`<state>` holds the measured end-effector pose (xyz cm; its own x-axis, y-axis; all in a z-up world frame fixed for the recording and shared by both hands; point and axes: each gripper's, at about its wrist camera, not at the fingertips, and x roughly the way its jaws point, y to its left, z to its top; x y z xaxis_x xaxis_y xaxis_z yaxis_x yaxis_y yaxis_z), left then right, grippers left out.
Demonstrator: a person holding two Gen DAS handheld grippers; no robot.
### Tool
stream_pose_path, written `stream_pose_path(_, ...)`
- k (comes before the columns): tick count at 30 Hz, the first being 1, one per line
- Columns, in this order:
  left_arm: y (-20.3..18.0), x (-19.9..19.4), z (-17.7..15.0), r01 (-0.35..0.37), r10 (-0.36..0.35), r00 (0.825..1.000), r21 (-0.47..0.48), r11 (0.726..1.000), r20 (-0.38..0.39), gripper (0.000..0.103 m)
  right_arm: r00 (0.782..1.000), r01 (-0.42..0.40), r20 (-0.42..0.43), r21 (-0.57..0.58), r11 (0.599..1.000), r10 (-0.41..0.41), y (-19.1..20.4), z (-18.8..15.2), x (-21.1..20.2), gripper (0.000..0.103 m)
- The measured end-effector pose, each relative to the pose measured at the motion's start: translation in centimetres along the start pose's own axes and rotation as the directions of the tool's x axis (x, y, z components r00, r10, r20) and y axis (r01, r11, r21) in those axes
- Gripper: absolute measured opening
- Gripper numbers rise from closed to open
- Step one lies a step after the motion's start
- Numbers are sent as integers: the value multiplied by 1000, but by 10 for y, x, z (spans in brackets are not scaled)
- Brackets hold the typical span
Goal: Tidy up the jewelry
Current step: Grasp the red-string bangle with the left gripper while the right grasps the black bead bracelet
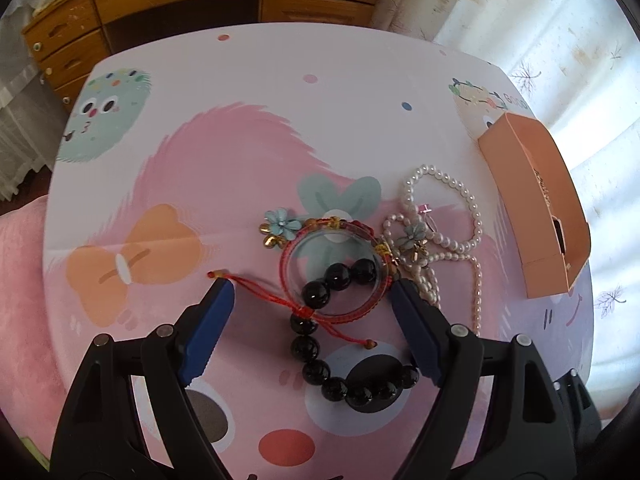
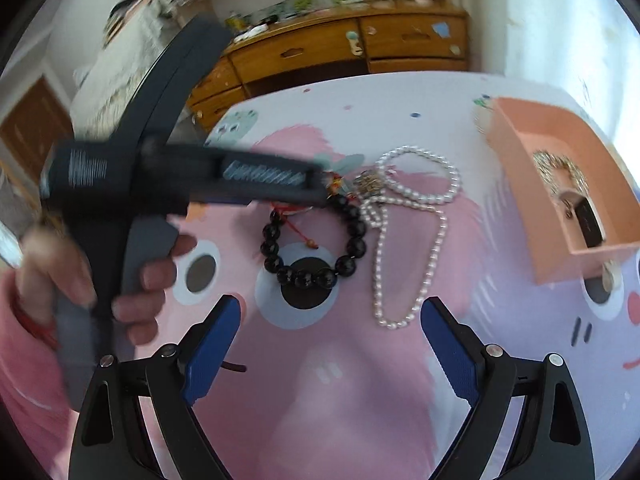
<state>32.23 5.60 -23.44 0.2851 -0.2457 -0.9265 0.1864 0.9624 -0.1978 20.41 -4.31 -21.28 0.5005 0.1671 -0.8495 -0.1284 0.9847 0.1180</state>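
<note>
Left wrist view looks steeply down between the left tongs (image 1: 310, 286), which stand released, spread wide with nothing pressed by either blue pad. Right between their tips lies the tangle they seem meant for: a red bangle (image 1: 332, 268) lying flat, its thin red cord (image 1: 256, 286) trailing out to the tip of the left-hand pad, and a black bead bracelet (image 1: 340, 348) threaded partly under the bangle and curving back toward the tongs. A small blue flower charm (image 1: 280, 222) sits just beyond the bangle. The right-hand pad's tip is at the edge of a heap of pearl strands (image 1: 440, 224); whether it touches them I cannot tell. Spread that wide and aimed down, the tongs look set to straddle the bangle, though the overlapping beads could come up with it.

From the right wrist view, the right tongs (image 2: 330, 312) are likewise released and empty, held back from the pile, with the black beads and a long pearl loop (image 2: 408, 264) ahead of their tips. A hand (image 2: 132, 280) grips the handle of the other tool, which crosses blurred over the far side of the pile.

Off to the right of both tongs, well apart from the heap, an open pink box (image 2: 516, 152) rests on the cartoon-printed bench (image 1: 240, 120). It already holds a glittery chain (image 2: 560, 168), so I take it as the place where the pieces belong.
</note>
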Motion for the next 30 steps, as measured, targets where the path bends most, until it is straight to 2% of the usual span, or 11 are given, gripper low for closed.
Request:
stream_pose_path(7,-9,12,7,6,-6,1000,17,1000,0,79,997,72,48,-164,984,-64,44,-9,26,92)
stream_pose_path(9,-12,14,9,1,-2,1000,26,1000,5,79,995,98,47,-193,976,-90,55,-9,34,88)
stream_pose_path(10,-13,14,10,1,-1,1000,28,1000,6,77,994,105,46,-205,973,-98,59,-8,38,87)
stream_pose_path(13,-18,14,12,42,-43,999,49,998,13,61,991,129,57,-234,964,-119,72,-6,50,86)
stream_pose_path(21,-16,13,16,74,-75,997,49,996,22,61,985,166,76,-217,962,-153,86,4,69,86)
stream_pose_path(30,7,-22,12,139,-141,985,30,990,97,61,989,143,78,-210,967,-129,97,7,86,79)
